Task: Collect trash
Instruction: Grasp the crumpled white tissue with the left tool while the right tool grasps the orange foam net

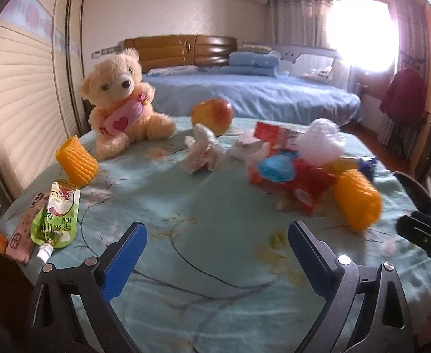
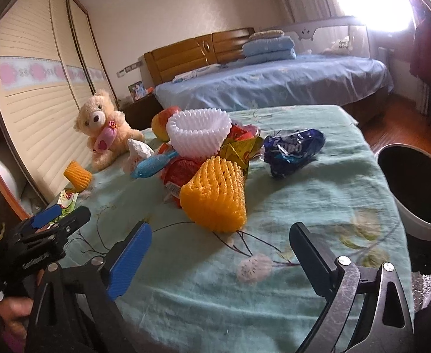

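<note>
So basically nothing's been collected yet: the whole mess is sitting on the desk [image 2: 318, 182] with the green flowery cloth, and the bin [image 2: 415, 188] at its right edge looks dark and empty as far as I can see into it. Both tools are spread wide with nothing between the jaws, the left tool [image 1: 216, 260] hovering over bare cloth and the right tool [image 2: 219, 260] just short of the big yellow foam net [image 2: 215, 197]. That net looks like the first grab to me. Behind it there's a pile: a white foam net [image 2: 197, 131], red and yellow wrappers [image 2: 239, 147], a blue fish-shaped thing [image 2: 153, 166], a dark blue snack bag [image 2: 294, 148] off to the right, and a crumpled white wrapper [image 1: 203, 154]. The teddy bear [image 1: 121, 103] and the apple [image 1: 212, 114] probably stay put. Only the right camera shows the bin, and it also catches the left tool off to its left. The left camera gives you the near-left corner properly: the green drink pouch [image 1: 56, 217], a pinkish box [image 1: 24, 235] beside it, and the smaller yellow foam net [image 1: 77, 158], which the right view barely shows.
</note>
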Demonstrator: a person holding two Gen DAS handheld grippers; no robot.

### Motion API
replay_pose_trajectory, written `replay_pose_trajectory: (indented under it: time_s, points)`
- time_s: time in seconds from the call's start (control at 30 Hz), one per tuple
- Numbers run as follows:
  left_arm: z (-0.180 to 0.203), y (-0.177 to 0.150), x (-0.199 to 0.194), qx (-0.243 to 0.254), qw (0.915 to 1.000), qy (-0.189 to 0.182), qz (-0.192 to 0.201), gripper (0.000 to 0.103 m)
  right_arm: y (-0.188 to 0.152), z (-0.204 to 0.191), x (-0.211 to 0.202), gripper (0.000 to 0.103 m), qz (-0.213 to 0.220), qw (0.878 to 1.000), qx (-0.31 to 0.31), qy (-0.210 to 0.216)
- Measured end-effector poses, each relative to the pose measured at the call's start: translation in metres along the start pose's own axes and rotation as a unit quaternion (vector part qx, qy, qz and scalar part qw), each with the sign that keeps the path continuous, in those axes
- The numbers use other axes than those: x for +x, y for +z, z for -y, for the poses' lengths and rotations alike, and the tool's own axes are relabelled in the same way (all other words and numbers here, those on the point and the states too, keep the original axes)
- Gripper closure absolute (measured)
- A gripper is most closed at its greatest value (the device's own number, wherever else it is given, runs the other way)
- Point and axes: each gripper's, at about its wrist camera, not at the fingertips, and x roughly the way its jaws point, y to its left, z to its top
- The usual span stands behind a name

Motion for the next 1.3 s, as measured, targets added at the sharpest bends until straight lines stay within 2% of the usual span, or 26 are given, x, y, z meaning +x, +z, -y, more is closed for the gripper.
replay_pose_trajectory:
  time_s: [0.17, 0.37, 0.57, 0.67, 0.73, 0.9, 0.93, 1.0, 1.03, 1.07, 1.1, 1.17, 1.3]
  points:
    - [-0.012, 0.017, 0.032, -0.011, 0.9997, 0.009, -0.022, 0.008, 0.005, 0.002, 0.018, 0.010, -0.019, 1.000, 0.010, 0.010]
    - [-0.017, 0.037, 0.070, 0.002, 0.9991, 0.010, -0.042, 0.008, 0.012, -0.002, 0.042, 0.011, -0.040, 0.999, 0.013, 0.012]
    - [-0.023, 0.060, 0.118, 0.023, 0.9976, 0.013, -0.065, 0.008, 0.017, 0.002, 0.062, 0.019, -0.064, 0.998, 0.022, 0.003]
    - [-0.027, 0.072, 0.146, 0.026, 0.9961, 0.007, -0.084, 0.008, 0.017, 0.003, 0.069, 0.028, -0.074, 0.997, 0.029, 0.001]
    - [-0.029, 0.080, 0.159, 0.024, 0.9952, -0.002, -0.095, 0.008, 0.018, 0.004, 0.072, 0.040, -0.080, 0.996, 0.036, 0.007]
    - [-0.029, 0.099, 0.190, 0.043, 0.9945, -0.006, -0.095, 0.008, 0.022, 0.006, 0.075, 0.051, -0.079, 0.996, 0.044, 0.011]
    - [-0.028, 0.100, 0.195, 0.045, 0.9945, -0.002, -0.094, 0.012, 0.022, 0.006, 0.076, 0.053, -0.080, 0.996, 0.045, 0.012]
    - [-0.028, 0.099, 0.204, 0.044, 0.9937, -0.007, -0.103, 0.027, 0.022, 0.007, 0.076, 0.055, -0.082, 0.996, 0.045, 0.013]
    - [-0.028, 0.099, 0.210, 0.041, 0.9930, -0.012, -0.110, 0.039, 0.022, 0.007, 0.076, 0.057, -0.083, 0.995, 0.046, 0.014]
    - [-0.029, 0.097, 0.216, 0.036, 0.9920, -0.020, -0.120, 0.058, 0.022, 0.007, 0.076, 0.058, -0.083, 0.995, 0.046, 0.014]
    - [-0.029, 0.095, 0.220, 0.033, 0.9911, -0.026, -0.126, 0.066, 0.022, 0.008, 0.076, 0.059, -0.083, 0.995, 0.047, 0.015]
    - [-0.032, 0.097, 0.221, 0.029, 0.9916, -0.033, -0.122, 0.078, 0.022, 0.010, 0.074, 0.061, -0.082, 0.995, 0.050, 0.018]
    - [-0.034, 0.095, 0.209, 0.027, 0.9931, -0.038, -0.108, 0.081, 0.022, 0.010, 0.069, 0.067, -0.079, 0.995, 0.050, 0.022]
